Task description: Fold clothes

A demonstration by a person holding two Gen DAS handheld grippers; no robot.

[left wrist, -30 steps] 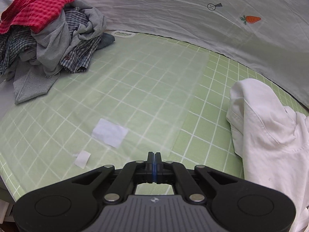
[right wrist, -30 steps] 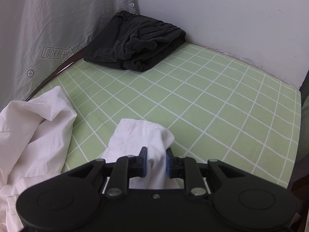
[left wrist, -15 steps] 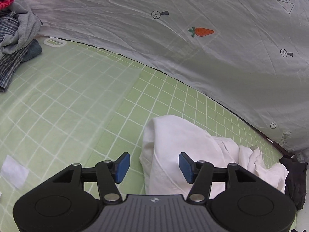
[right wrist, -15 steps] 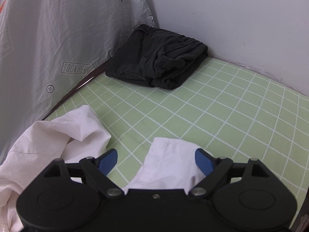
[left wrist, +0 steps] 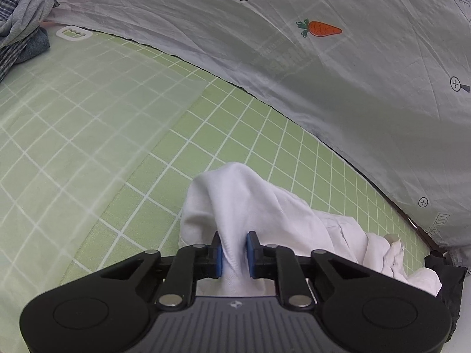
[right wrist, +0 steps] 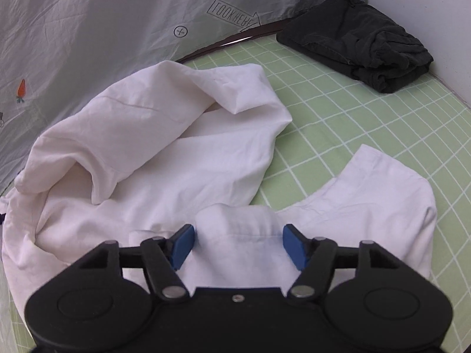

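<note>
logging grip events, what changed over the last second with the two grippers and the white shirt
The left gripper, shut on nothing a second ago, swung right, opened, then closed on a fold of the white shirt. The right gripper let go of the shirt and now stands open over its collar. The dark folded garment stayed by the wall.

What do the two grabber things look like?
Both are black plastic. The left gripper has a ribbed grey middle with a tiny logo, round silver pins on its link bars, and blue pads. The right gripper has a smooth black body, a small screw, silver pins, and blue pads.
</note>
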